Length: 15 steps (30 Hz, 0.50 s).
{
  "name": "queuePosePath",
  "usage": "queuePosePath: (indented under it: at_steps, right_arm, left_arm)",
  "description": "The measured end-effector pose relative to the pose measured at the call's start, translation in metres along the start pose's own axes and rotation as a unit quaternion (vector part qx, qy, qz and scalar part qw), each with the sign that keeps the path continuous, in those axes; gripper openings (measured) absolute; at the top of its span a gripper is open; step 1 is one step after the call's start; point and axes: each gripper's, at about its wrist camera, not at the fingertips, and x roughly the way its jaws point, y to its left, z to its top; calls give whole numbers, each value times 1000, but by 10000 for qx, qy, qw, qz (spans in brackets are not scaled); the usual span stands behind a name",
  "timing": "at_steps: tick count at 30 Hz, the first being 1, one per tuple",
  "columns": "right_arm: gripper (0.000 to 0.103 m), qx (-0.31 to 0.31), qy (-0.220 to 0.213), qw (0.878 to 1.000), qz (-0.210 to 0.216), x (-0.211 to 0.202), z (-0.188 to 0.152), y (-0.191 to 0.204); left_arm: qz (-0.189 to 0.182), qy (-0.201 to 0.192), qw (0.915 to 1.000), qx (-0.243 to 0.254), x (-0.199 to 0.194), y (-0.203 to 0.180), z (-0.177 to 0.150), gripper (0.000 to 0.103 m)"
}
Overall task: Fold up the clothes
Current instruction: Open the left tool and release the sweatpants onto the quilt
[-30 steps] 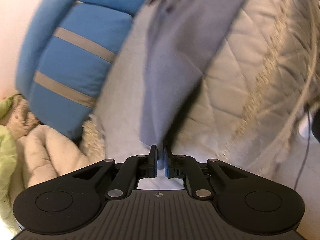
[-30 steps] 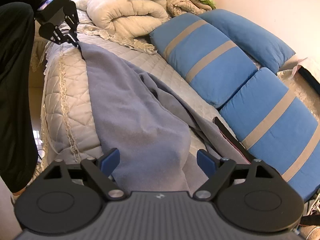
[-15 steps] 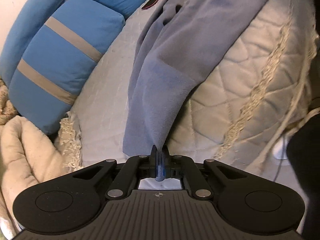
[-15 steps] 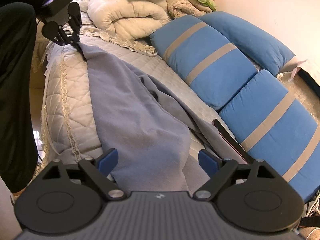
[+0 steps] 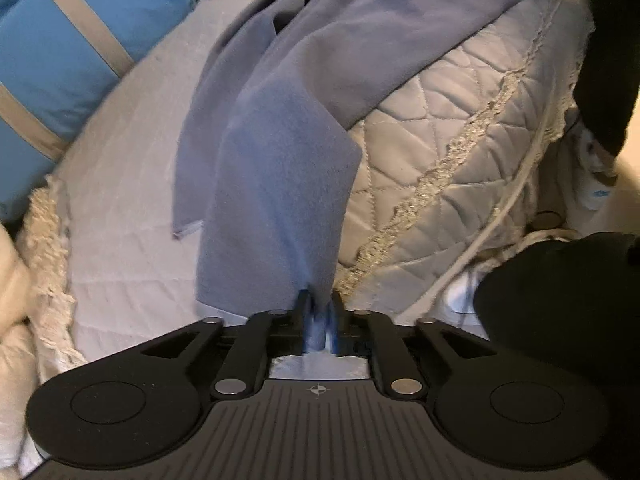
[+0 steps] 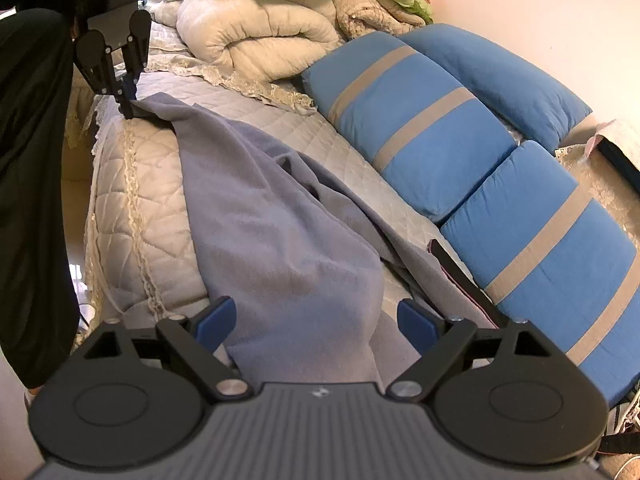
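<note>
I see the lavender garment [image 6: 280,240] as soft, matt fleece with a faint nap. Under it the bedspread [image 5: 460,128] is quilted cloth with a slight sheen and rough lace trim. Beyond my right hand-held gripper [image 6: 316,318], matt black plastic, the blue cushions [image 6: 420,128] look like smooth woven cotton.

**Blue-grey garment laid out long**

I see one soft blue-grey fleece garment [image 6: 280,240], unfolded and rumpled, running from the upper left of the right wrist frame down to its bottom centre. A dark, red-edged band [image 6: 460,276] shows along its right edge.
</note>
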Motion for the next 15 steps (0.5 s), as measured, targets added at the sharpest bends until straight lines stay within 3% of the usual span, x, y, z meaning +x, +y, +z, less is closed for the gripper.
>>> queuePosePath:
  at_steps: [3, 4, 6, 9, 12, 15]
  right_arm:
    - [94, 18, 0, 10000, -12, -1, 0, -1]
    - [94, 28, -4, 10000, -9, -1, 0, -1]
    - [94, 42, -6, 10000, 0, -1, 0, -1]
    - [94, 24, -3, 10000, 2, 1, 0, 0]
    - [94, 23, 6, 10000, 25, 2, -1, 1]
    - [95, 7, 24, 10000, 19, 2, -1, 2]
  left_arm:
    - [-719, -245, 9963, -392, -13, 17, 1, 36]
    - [-926, -371, 9935, -552, -20, 23, 2, 47]
    - [-970, -699, 9893, -833, -33, 36, 4, 54]
    - [-300, -1012, 9890, -1040, -42, 51, 8, 54]
    - [573, -946, 9841, -1393, -35, 65, 13, 54]
    - [915, -749, 9827, -1425, -18, 70, 12, 53]
